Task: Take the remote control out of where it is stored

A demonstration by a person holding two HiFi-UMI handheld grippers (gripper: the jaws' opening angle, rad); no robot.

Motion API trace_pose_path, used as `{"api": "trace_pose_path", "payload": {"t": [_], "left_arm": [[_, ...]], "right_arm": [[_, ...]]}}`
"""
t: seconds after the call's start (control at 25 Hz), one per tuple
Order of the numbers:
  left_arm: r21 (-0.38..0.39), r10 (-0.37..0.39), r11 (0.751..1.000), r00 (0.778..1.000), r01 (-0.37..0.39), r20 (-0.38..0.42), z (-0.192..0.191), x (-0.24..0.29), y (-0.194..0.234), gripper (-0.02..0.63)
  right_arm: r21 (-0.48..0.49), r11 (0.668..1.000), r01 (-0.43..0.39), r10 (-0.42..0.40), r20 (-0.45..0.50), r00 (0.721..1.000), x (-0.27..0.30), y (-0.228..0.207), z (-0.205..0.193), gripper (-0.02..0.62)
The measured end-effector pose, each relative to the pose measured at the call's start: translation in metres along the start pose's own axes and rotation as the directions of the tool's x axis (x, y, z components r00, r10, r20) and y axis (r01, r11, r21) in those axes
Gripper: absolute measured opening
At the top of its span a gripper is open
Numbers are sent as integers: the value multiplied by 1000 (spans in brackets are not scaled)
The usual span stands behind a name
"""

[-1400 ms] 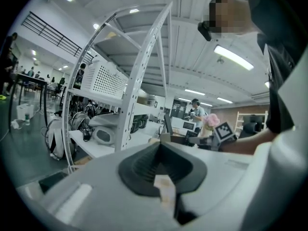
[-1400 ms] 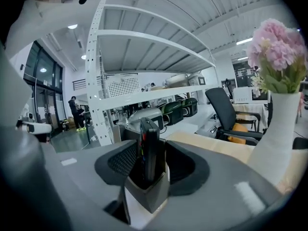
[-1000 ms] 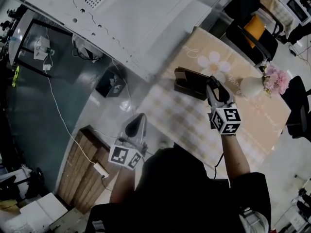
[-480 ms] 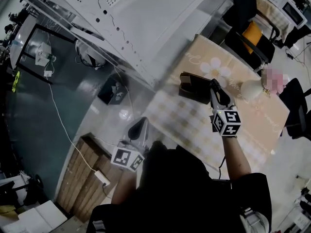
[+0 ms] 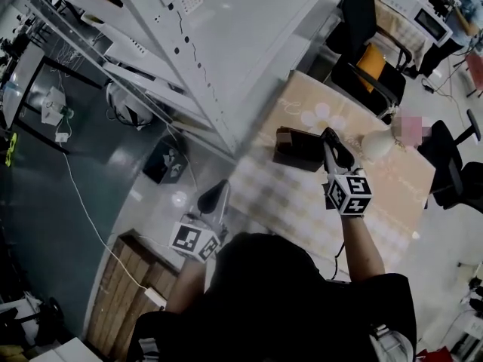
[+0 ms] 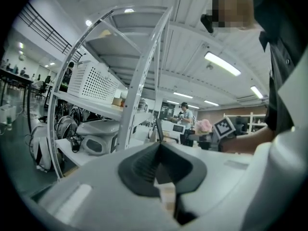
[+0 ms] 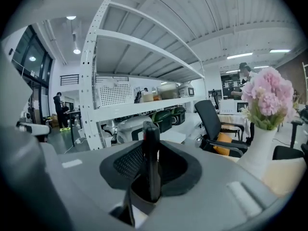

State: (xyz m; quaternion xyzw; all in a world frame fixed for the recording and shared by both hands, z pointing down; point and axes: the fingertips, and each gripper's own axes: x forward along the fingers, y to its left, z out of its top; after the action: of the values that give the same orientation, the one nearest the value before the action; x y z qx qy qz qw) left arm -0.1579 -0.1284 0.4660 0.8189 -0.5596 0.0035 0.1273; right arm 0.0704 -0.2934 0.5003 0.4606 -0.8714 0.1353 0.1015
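The left gripper [image 5: 215, 194] hangs low off the near-left edge of the table [image 5: 281, 200], its jaws together with nothing between them. It has no part in this step and is best kept where it is, clear of the work.

Further right on the table stands the dark holder [image 5: 296, 148]. The right gripper [image 5: 330, 137] sits at the holder's right end. Its jaws are closing on the remote control [image 7: 151, 160], a slim dark bar that stands upright between the pads, which appear to be touching it. From where I stand I can't tell whether the remote's lower end is free of the holder.

To my eye the thing to get right is the grip. The pads should settle fully on the flat sides before any lift, because a bar held by its narrow body can swivel. The pull should then run straight along the remote's own length, so it doesn't catch the holder's wall or drag the holder with it. The white vase [image 5: 375, 143] stands near on the right, so the lift should go up, not sideways.

Compared with a second ago, the right jaws have narrowed markedly. The gripper's tip keeps its place by the holder, and the left gripper has barely moved. The person's head has tipped, so the table sits a little differently in view.
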Motion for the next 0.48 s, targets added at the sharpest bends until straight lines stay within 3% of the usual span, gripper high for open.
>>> {"api": "trace_pose_path", "payload": {"t": [0.24, 0.48], "left_arm": [[-52, -35, 998, 999, 36, 22, 6, 7, 3, 3], [-42, -102, 994, 994, 104, 38, 15, 26, -2, 3]], "right_arm": [[-15, 1000, 15, -13, 81, 997, -12, 2, 38, 98], [-31, 998, 51, -45, 164, 985, -34, -3, 74, 98]]}}
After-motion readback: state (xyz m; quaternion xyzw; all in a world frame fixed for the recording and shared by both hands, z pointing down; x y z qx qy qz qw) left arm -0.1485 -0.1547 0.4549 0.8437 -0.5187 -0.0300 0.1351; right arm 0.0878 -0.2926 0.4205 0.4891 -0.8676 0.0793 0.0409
